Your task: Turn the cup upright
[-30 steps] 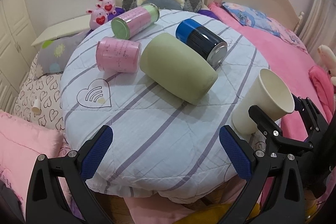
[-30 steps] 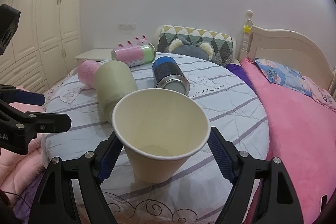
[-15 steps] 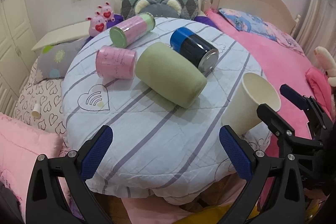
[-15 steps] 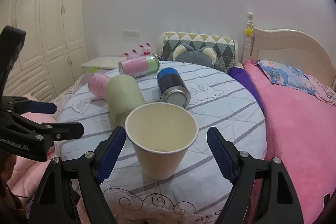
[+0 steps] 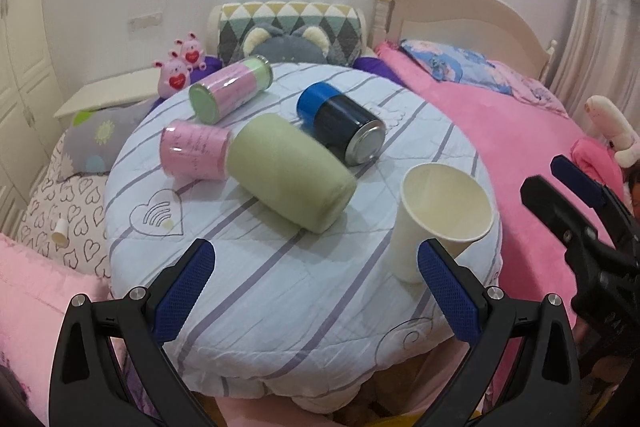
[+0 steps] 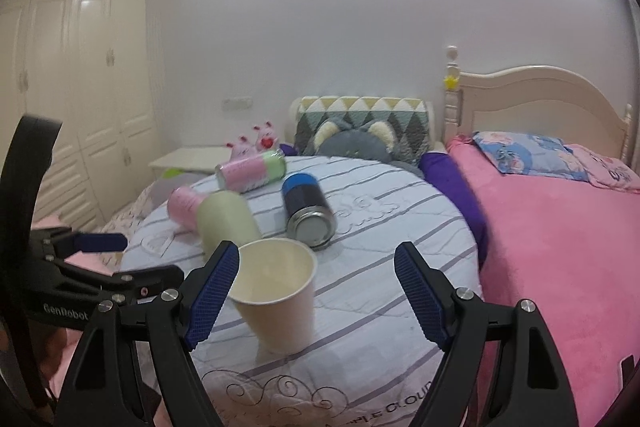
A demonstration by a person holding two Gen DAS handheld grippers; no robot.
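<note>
A cream paper cup (image 5: 436,223) stands upright, mouth up, near the right front edge of the round striped cushion (image 5: 256,291). It also shows in the right wrist view (image 6: 276,291). My right gripper (image 6: 316,291) is open and empty, pulled back from the cup, with the cup nearer its left finger. The right gripper also shows at the right edge of the left wrist view (image 5: 560,187). My left gripper (image 5: 316,283) is open and empty in front of the cushion, left of the cup.
Several containers lie on their sides on the cushion: a pale green tumbler (image 5: 288,171), a blue and black can (image 5: 340,127), a pink cup (image 5: 192,151) and a pink and green can (image 5: 228,87). A pink bed (image 5: 520,147) lies to the right.
My right gripper has let go of the paper cup and backed away. The cup now stands free and upright on the cushion. My left gripper has drawn back a little.
</note>
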